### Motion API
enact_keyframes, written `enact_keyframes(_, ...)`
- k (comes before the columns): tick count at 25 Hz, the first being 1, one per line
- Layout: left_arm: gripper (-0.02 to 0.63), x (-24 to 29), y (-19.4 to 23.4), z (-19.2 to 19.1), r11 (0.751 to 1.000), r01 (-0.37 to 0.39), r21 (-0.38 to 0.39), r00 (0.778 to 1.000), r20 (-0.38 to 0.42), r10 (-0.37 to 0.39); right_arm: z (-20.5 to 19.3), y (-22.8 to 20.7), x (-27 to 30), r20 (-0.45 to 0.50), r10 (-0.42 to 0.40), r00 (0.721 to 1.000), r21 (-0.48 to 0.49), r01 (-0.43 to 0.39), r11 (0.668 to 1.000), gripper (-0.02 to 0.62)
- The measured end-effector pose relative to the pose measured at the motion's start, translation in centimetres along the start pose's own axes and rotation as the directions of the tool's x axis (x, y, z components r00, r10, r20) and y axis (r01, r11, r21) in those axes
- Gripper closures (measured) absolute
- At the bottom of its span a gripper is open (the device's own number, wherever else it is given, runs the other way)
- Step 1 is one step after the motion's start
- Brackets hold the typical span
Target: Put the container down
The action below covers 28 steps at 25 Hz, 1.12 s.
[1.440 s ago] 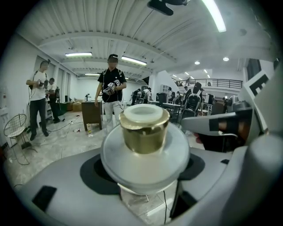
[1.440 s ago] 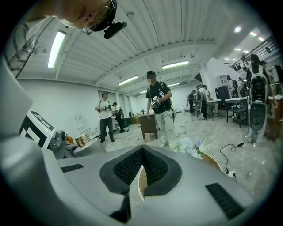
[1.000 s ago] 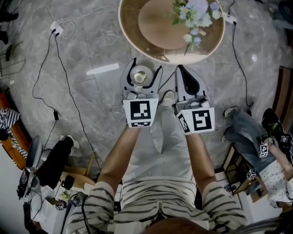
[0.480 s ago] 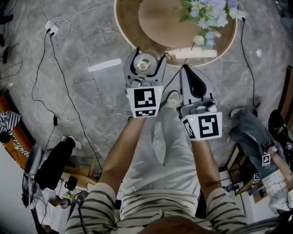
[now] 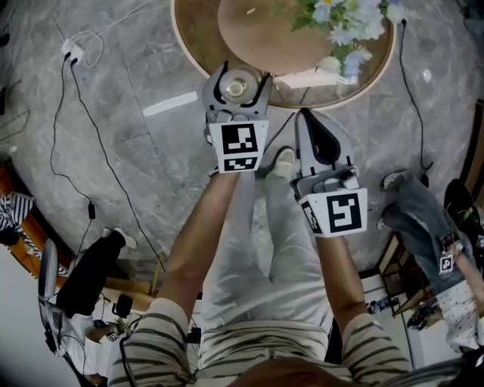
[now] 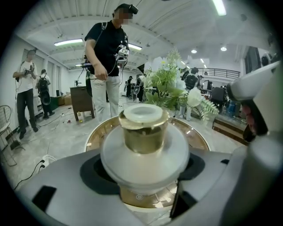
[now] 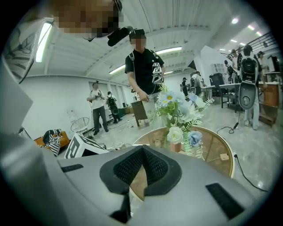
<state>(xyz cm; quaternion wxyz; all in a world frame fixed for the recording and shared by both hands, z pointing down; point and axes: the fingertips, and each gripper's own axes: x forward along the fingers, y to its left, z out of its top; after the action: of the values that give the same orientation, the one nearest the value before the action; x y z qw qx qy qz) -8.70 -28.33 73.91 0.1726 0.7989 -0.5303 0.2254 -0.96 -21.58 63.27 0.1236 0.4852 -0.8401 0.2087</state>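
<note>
Noted: container (image 6: 143,132) gold-tinted, with frosted white cap and collar; round worktop (image 5: 257,38) tan wood, cream rim; flowers (image 5: 355,19) blue and white; floor (image 5: 128,159) grey, marble-veined.

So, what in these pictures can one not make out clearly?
- Base of the container: in the left gripper view it is hidden behind the jaws of the left gripper, so whether it touches the table is unclear.
- The flowers: in the head view they are cut off by the top edge.
- The round mark below the container: in the left gripper view it is too small to read.
</note>
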Motion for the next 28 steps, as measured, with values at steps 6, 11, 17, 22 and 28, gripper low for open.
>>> enact_keyframes(6, 0.275, 2.8, 0.0, -2.2, 1.0, 0.015, 0.017, 1.0, -0.027, -0.015, -1.0, -0.7, 0.7, -0.008, -0.01, 1.0, 0.019, 0.01, 1.0, 0.588)
enact_keyframes(11, 0.275, 4.5, 0.1, -3.7, 0.999, 0.019, 0.026, 0.999, -0.047, -0.017, -1.6, -1.0, 1.0, -0.021, -0.004, 1.0, 0.021, 0.005, 1.0, 0.588)
enact_keyframes(17, 0.275, 6.3, 0.1, -5.2, 0.999, 0.023, 0.043, 0.997, -0.075, -0.02, -2.2, -1.2, 0.9, -0.037, 0.003, 0.999, 0.014, -0.003, 1.0, 0.588)
enact_keyframes(22, 0.273, 7.0, 0.2, -5.9, 0.999, 0.016, 0.05, 0.996, -0.092, -0.011, -2.5, -1.3, 0.6, -0.044, -0.001, 0.999, 0.017, 0.002, 1.0, 0.588)
enact_keyframes(28, 0.273, 7.5, -0.1, -6.5, 0.998, 0.011, 0.062, 0.994, -0.111, -0.005, -2.5, -1.4, 0.4, -0.042, -0.001, 0.999, 0.02, 0.002, 1.0, 0.588)
